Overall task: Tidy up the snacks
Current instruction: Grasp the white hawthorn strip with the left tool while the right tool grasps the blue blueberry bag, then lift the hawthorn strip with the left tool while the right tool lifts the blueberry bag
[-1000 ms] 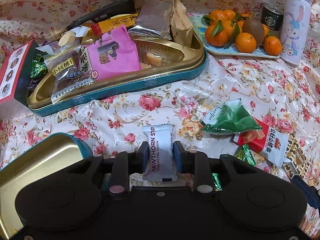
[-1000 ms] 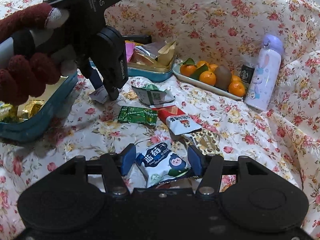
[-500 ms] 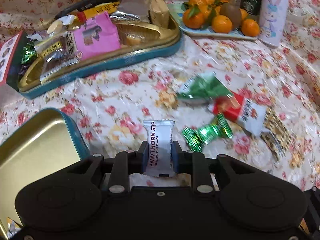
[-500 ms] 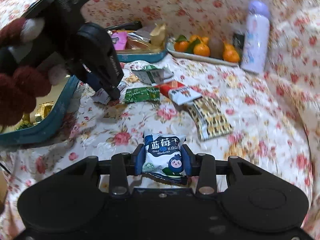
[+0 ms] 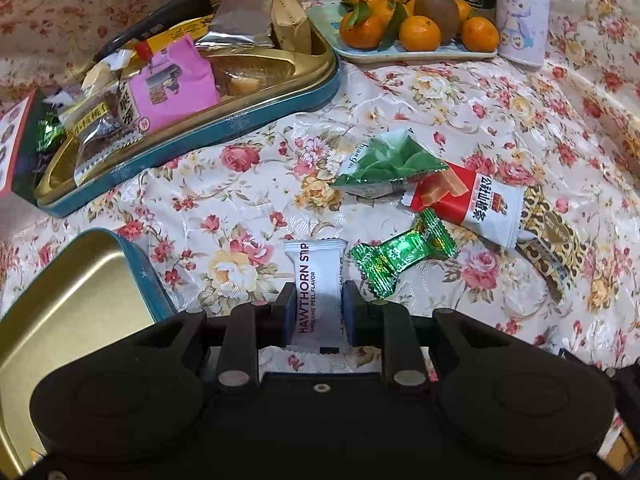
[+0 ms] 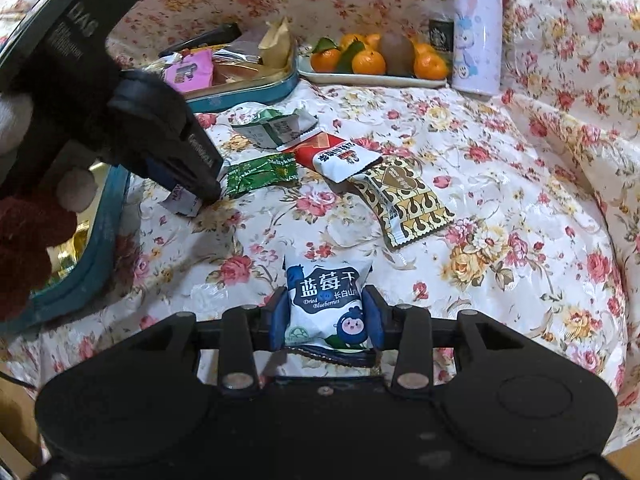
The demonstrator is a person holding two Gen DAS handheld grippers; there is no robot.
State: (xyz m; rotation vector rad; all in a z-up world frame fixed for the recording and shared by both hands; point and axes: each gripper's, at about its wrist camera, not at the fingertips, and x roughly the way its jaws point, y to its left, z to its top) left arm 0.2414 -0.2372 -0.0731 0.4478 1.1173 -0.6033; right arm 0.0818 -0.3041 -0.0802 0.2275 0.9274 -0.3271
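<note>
Hawthorn strip packet (image 5: 318, 294) pinched between left gripper (image 5: 316, 308) fingers, pads on both long edges, top end sticking out over the floral cloth (image 5: 460, 92). Dried blueberry packet (image 6: 326, 306) clamped the same way between right gripper (image 6: 326, 316) fingers. Green candy (image 5: 404, 258) just right of the hawthorn packet. Empty gold tin (image 5: 60, 304) lower left, filled tin (image 5: 248, 120) farther back.

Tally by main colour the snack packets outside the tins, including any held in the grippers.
Green: 2, a green-and-white pouch and a foil candy
Red and white: 1 packet
Gold and black: 1 patterned packet
White: 1 hawthorn strip, in the left gripper
Blue and white: 1 dried blueberries pack, in the right gripper
Total: 6
</note>
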